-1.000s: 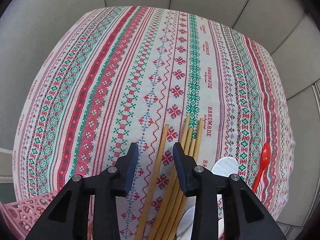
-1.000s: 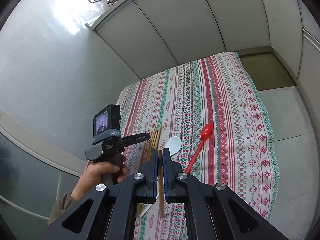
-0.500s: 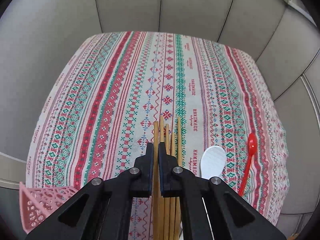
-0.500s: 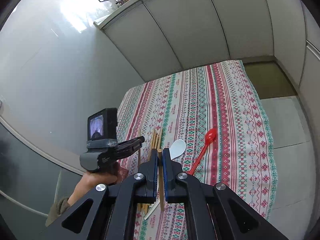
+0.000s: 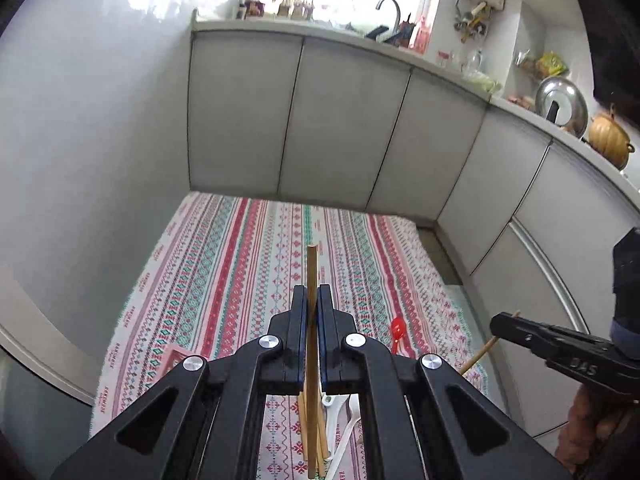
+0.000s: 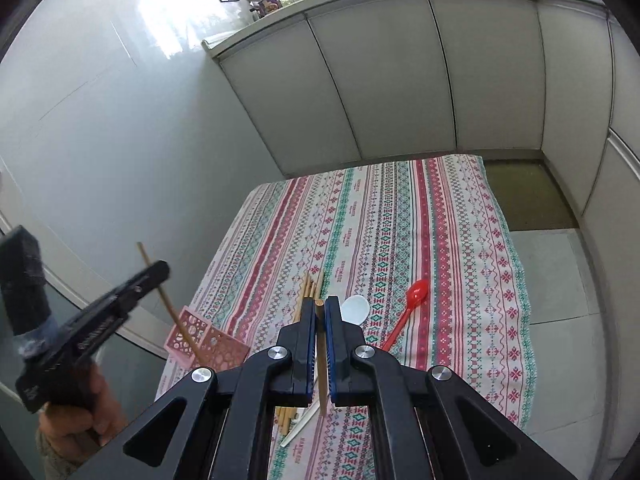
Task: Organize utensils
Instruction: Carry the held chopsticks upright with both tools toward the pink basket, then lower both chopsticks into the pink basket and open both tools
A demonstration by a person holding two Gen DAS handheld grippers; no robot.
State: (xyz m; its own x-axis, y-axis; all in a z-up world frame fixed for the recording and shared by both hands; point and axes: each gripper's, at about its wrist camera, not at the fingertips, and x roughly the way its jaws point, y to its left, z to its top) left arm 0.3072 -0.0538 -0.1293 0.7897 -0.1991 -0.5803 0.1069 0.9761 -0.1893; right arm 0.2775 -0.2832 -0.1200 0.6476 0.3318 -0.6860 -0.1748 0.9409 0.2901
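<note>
The left gripper [image 5: 312,300] was clamped on one wooden chopstick [image 5: 311,280], held above the patterned tablecloth [image 6: 400,216]. The right gripper [image 6: 319,307] was likewise closed tight on a second chopstick [image 6: 321,360]. The remaining chopsticks [image 6: 307,292] lay in a bundle toward the cloth's near edge, with a white spoon [image 6: 355,309] just beside them and a red spoon [image 6: 412,300] nearer the right edge. A pink perforated basket [image 6: 200,340] sat at the near left corner.
</note>
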